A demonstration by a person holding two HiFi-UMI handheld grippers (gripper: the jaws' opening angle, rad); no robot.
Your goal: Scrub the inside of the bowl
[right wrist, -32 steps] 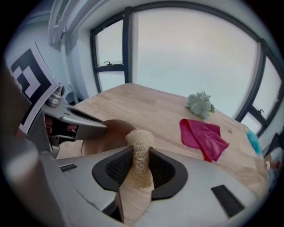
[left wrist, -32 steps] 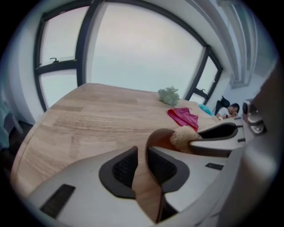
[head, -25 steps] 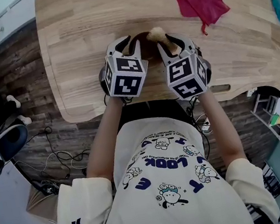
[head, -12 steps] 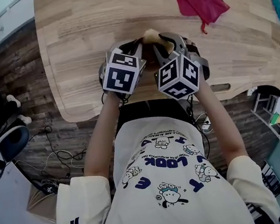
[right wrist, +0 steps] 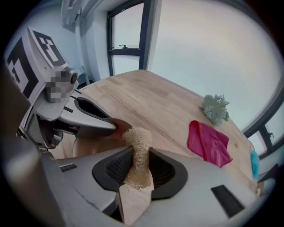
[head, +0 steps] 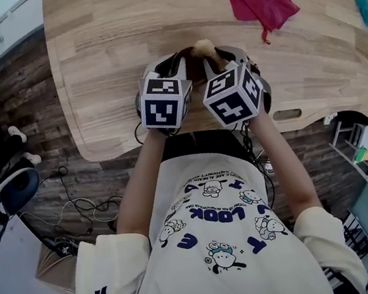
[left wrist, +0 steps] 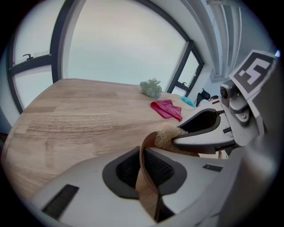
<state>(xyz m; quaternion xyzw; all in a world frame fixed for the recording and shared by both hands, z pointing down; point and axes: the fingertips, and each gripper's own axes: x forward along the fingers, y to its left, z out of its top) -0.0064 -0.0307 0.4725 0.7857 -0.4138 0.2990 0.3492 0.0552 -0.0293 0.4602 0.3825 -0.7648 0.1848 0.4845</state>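
My L claw (left wrist: 143, 165) is gripping narrow on the rim of the brown bowl (left wrist: 147, 190), its thin wall standing btwn the pads. My R claw (right wrist: 137, 166) is holding a tan loofah scrub (right wrist: 137, 141) upright btwn its pads. The fuzzy tip is poking past the claw tips and sitting at the bowl's rim, right by the L claw's jaw. I'm not making out anything else in the bowl.

In the head view both marker cubes are covering the grips. I'm only seeing a dark sliver of bowl & the scrub tip just ahead of the claws, on the tabletop (head: 118, 35). The claw views are showing the grips themselves. The R claw view is also showing the bowl's brown inside, left of that claw.

Well ahead & right of the R claw a red cloth (head: 261, 0) is lying flat, w/ a pale green tuft (right wrist: 215, 108) beyond it.
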